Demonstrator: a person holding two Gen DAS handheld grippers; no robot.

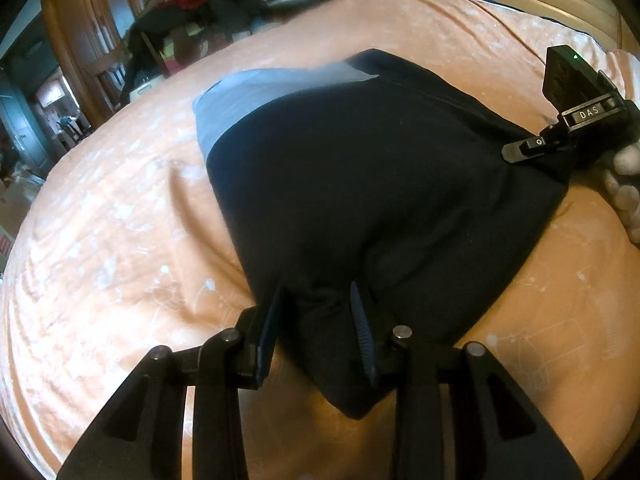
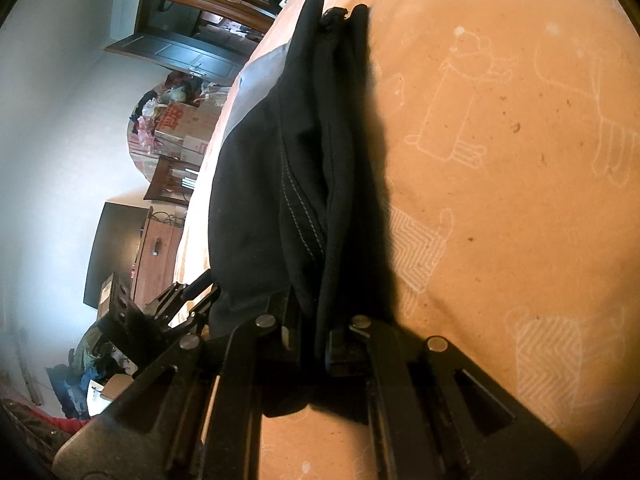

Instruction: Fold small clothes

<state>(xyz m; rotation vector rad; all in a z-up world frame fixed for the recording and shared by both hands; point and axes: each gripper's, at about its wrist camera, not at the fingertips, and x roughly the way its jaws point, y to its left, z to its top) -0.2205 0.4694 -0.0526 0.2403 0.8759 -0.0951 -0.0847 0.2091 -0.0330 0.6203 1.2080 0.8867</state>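
Both tools (image 1: pixel 316 320) (image 2: pixel 308 344) pinching dark shorts (image 1: pixel 360 184) — peach bedsheet (image 1: pixel 120 208)

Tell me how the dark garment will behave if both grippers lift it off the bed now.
Probably floppy: the dark garment drapes and bunches between the left gripper and the right gripper. It likely sags in the middle, since only two corners are pinched. The layered edges may slide apart on the orange bedsheet.
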